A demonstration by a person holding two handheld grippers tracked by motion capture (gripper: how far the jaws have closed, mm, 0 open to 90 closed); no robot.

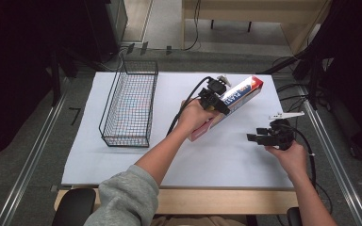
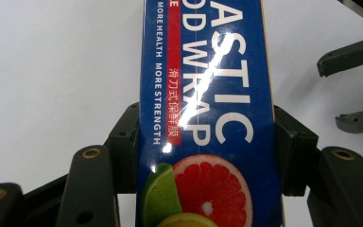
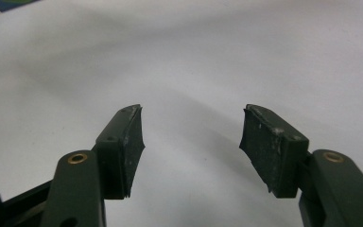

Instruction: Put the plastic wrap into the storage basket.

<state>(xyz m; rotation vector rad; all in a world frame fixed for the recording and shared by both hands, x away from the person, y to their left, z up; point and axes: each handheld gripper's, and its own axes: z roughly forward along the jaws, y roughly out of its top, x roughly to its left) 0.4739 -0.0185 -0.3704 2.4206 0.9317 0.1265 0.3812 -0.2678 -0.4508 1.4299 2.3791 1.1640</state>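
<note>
We have the wrap box (image 1: pixel 233 104) clamped in our left gripper (image 1: pixel 215 100) and tilted up off the table (image 1: pixel 122 165), near the middle, while our right gripper (image 1: pixel 259 136) waits empty with jaws apart; carrying it to the wire basket (image 1: pixel 129 106) looks left to do.

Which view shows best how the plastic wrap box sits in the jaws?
The left gripper view: both pads clamp the plastic wrap box by its long sides. The high view shows it tilted above the table; the right gripper view catches just a corner.
</note>
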